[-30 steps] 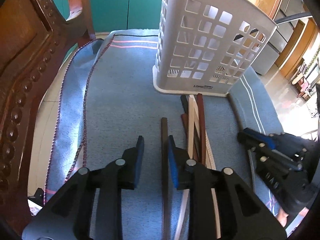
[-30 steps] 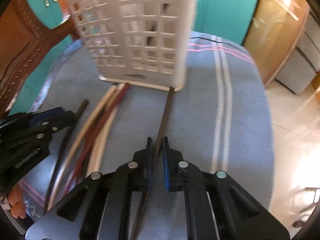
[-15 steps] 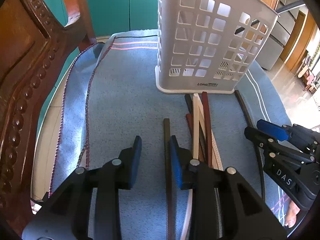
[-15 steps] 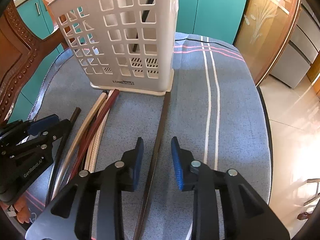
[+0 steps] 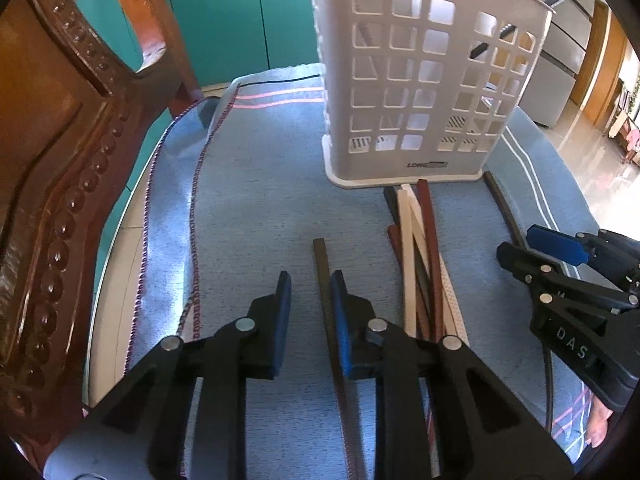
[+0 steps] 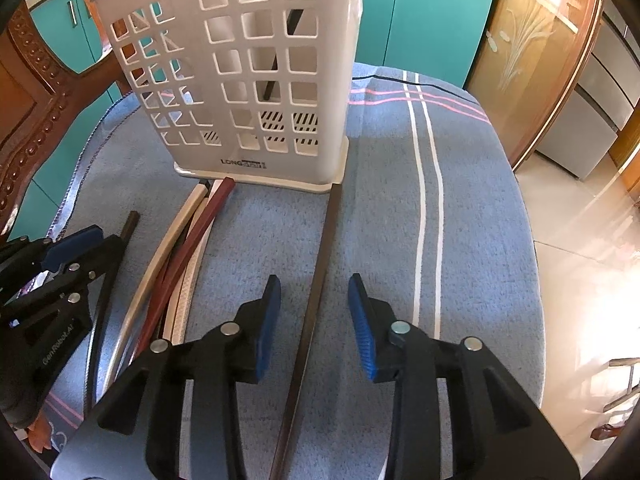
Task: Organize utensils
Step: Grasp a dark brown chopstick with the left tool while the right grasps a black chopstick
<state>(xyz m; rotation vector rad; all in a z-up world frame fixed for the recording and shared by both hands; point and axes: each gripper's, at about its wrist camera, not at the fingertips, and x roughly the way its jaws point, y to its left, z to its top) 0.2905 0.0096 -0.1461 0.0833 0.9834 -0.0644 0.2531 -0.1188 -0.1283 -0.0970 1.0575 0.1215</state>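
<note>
Both wrist cameras sit low and near over the blue cloth (image 5: 256,208), facing the far white basket (image 5: 420,80); each shares it, the loose sticks (image 6: 188,240), and the opposite gripper.

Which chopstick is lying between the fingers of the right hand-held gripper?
Start at the white basket standing on the blue cloth. From its front right corner a long dark brown chopstick runs straight toward the open right hand-held gripper. It lies alone, apart from the pile of cream and red chopsticks to its left.

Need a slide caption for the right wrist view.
Open right claw straddles a dark chopstick lying on the blue cloth before the white basket.
</note>
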